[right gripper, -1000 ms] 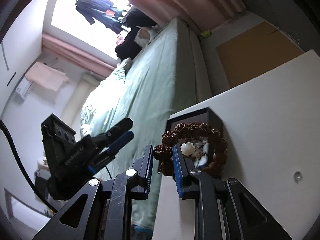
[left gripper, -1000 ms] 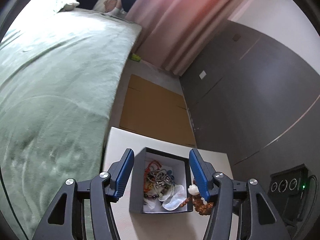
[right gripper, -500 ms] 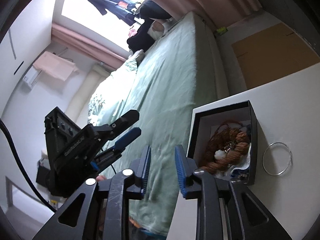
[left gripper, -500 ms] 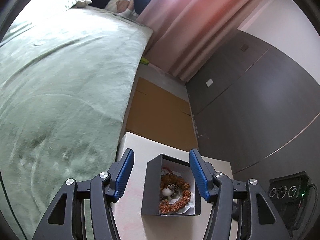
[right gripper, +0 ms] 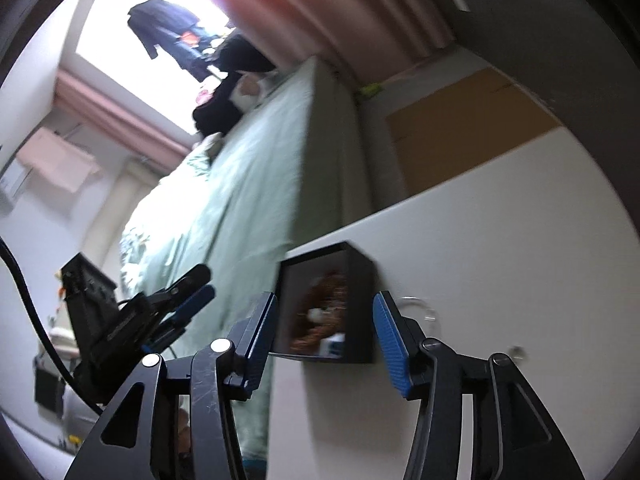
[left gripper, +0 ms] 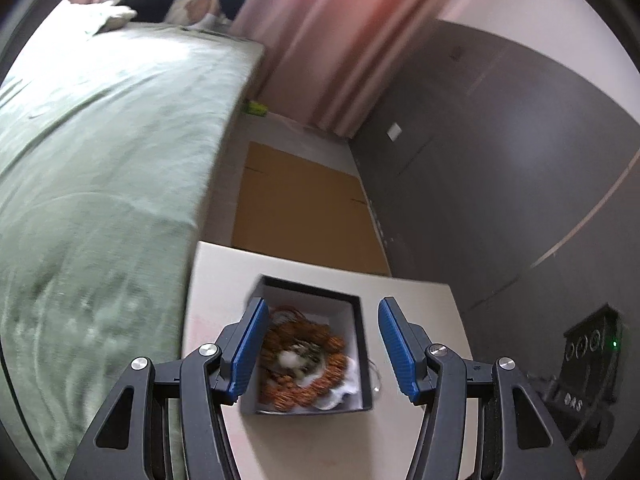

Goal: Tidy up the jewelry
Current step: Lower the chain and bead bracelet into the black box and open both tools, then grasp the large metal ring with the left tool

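- Left tongs [left gripper: 320, 344] are spread wide and grasp nothing; they hang over the box [left gripper: 366, 364].
- Right tongs [right gripper: 325, 330] are also released and bare, their 2 fingers flanking the box [right gripper: 362, 280] in that view.
- Box stands open on the table [left gripper: 216, 280], near its edge by the bed [left gripper: 100, 140].
- Bead bracelet [left gripper: 304, 364] lies inside on other jewelry, blurred.
- Thin ring [right gripper: 420, 308] lies on the table [right gripper: 500, 240] just beside the box.
- Cardboard [left gripper: 304, 220] covers the floor beyond.
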A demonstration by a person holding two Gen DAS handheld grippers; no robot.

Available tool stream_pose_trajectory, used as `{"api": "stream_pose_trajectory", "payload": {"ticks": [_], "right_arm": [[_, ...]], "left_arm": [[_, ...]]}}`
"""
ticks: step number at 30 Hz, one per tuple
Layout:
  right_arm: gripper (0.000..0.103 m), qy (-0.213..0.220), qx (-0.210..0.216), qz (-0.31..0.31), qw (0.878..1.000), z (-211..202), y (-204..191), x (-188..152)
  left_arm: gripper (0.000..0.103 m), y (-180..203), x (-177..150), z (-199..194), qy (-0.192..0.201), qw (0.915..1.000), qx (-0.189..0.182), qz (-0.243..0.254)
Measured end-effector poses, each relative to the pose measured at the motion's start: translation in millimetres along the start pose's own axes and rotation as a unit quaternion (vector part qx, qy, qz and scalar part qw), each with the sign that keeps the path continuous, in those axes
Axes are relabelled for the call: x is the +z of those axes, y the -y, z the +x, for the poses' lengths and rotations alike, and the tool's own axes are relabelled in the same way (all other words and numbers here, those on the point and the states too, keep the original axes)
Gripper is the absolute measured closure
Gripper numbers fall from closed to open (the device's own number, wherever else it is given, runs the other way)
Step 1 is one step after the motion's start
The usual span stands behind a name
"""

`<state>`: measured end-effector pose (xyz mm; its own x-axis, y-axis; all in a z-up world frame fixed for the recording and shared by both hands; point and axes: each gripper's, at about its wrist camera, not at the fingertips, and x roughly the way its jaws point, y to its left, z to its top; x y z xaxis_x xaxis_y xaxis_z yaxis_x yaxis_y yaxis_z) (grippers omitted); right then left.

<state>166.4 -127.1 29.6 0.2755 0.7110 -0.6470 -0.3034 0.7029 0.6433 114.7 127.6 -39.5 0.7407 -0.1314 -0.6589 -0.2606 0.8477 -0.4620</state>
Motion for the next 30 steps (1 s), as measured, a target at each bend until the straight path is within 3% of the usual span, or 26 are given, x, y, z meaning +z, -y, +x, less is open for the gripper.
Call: {"api": "stream_pose_trajectory", "payload": {"ticks": [11, 18, 24, 30], "right_arm": [[0.052, -0.010, -0.075, 0.059, 0.995, -37.6, 62.4, -0.9], [0.052, -0.013, -0.105, 0.075, 0.992, -57.5, 90.5, 1.4], [0.052, -0.003, -0.107, 0.091, 0.990, -74.3, 108.1, 4.1], [0.052, 0.001, -0.099, 0.114, 0.989, -82.8, 122.6, 7.7]], "left_arm": [[0.045, 67.2, -36.1, 30.7, -0.042, 0.9962, -0.017, 0.074], [0.060, 102.1, -58.4, 62.7, -0.082, 0.9907, -0.013, 0.108], [0.074, 112.1, -73.0, 91.8, -0.117, 0.9858, 0.015, 0.120], [0.074, 117.1, -93.0, 120.0, -0.132, 0.9759, 0.074, 0.158]]}}
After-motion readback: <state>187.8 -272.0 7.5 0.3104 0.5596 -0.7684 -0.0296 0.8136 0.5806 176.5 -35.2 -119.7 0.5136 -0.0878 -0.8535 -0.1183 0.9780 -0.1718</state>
